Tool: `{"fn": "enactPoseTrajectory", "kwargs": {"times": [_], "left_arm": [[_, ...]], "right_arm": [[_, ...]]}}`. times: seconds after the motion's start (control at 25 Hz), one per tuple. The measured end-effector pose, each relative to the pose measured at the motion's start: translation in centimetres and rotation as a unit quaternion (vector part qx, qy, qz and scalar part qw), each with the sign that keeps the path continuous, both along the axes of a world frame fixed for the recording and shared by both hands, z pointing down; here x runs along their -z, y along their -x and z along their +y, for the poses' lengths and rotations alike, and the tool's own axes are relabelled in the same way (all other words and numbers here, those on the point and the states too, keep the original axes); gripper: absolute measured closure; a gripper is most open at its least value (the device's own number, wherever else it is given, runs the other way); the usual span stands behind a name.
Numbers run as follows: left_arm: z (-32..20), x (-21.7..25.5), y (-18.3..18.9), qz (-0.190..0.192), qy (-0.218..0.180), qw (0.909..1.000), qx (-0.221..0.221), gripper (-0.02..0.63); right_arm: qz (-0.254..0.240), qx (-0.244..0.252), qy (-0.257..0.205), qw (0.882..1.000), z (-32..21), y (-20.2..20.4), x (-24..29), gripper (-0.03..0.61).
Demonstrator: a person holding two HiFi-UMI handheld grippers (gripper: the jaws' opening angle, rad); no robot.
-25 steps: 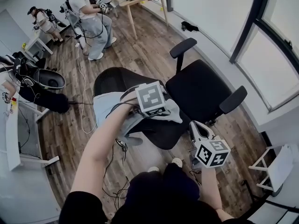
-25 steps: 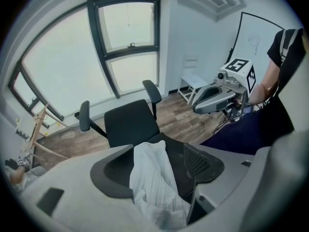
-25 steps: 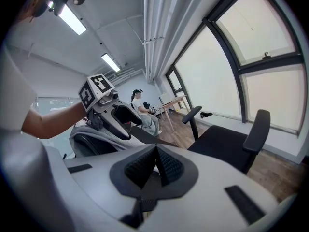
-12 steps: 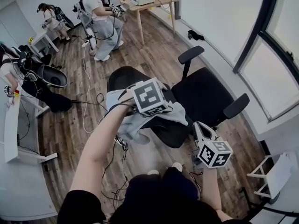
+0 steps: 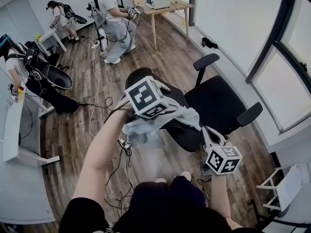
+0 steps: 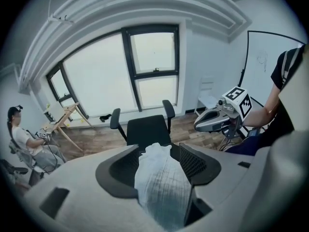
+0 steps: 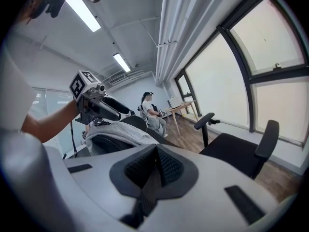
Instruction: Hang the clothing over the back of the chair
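left gripper view looks along the left gripper (image 6: 159,145), whose jaws stand wide apart and have just been closing. a fold of the pale grey clothing (image 6: 161,187) runs between them, from close to the camera out to the tips. it lies against the left pad, while a dark gap shows beside the right pad near its tip, so the pads do not press it. beyond the tips the black chair (image 6: 148,129) faces this way, its seat and both armrests in sight.

right gripper view shows the right gripper (image 7: 157,149) with its jaws brought together and nothing between them.

in the head view the clothing (image 5: 155,127) is draped over the back of the chair (image 5: 218,103), bunched under the left gripper and hanging down the near side. the right gripper sits near right, just beside the chair's near edge and apart from the clothing.

cables (image 5: 95,89) trail across the wood floor (image 5: 160,57) to the left of the chair. far off, a seated person (image 5: 114,25) is beside a wooden table (image 5: 172,5), and tall windows (image 5: 291,81) line the right wall.
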State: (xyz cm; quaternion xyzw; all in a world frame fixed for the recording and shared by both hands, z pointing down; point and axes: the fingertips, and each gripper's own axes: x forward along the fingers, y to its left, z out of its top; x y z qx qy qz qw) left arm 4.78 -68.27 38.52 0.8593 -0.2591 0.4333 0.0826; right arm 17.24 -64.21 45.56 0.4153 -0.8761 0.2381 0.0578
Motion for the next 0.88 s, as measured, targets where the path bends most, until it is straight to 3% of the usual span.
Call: {"fn": "enactPoseTrajectory", "kwargs": {"times": [0.24, 0.4, 0.88], "left_arm": [[2.2, 1.0, 2.7, 0.027, -0.018, 0.9992, 0.023, 0.350], [3.5, 2.1, 4.3, 0.077, -0.034, 0.9955, 0.043, 0.362], [7.4, 4.3, 10.1, 0.181, -0.097, 0.9709, 0.123, 0.471]], "right_arm": [[0.001, 0.006, -0.007, 1.000, 1.8, 1.8, 0.5, 0.578], [0.003, 0.009, -0.012, 1.000, 2.8, 2.8, 0.8, 0.578], [0.004, 0.002, -0.027, 1.000, 5.5, 5.8, 2.2, 0.578]]}}
